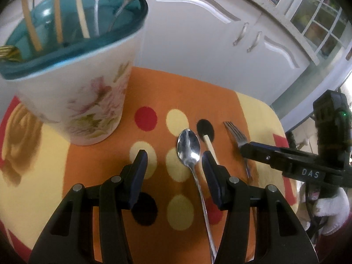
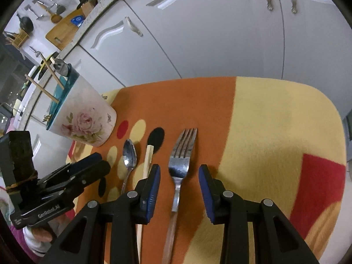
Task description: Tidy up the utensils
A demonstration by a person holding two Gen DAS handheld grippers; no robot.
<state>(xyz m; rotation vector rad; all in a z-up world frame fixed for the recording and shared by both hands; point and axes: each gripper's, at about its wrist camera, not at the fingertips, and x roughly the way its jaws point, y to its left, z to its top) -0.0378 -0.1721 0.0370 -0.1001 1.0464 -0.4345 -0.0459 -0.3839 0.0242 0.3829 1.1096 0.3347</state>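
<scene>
A steel spoon (image 1: pixel 189 149), a pale chopstick (image 1: pixel 210 146) and a steel fork (image 1: pixel 236 135) lie side by side on the orange and yellow cloth (image 1: pixel 167 88). My left gripper (image 1: pixel 175 161) is open above the cloth, with the spoon's bowl just inside its right finger. My right gripper (image 2: pixel 179 176) is open, its fingers on either side of the fork (image 2: pixel 181 158). The spoon (image 2: pixel 129 156) and chopstick (image 2: pixel 147 160) lie to its left. A floral holder with a teal rim (image 1: pixel 72 92) stands at the back left, holding spoons and chopsticks.
White cabinet doors (image 1: pixel 198 44) stand behind the table. The cloth's far edge is close behind the utensils. In the right wrist view the left gripper (image 2: pixel 66 180) sits at the left, beside the holder (image 2: pixel 83 118). A counter with kitchen tools (image 2: pixel 61 26) is far left.
</scene>
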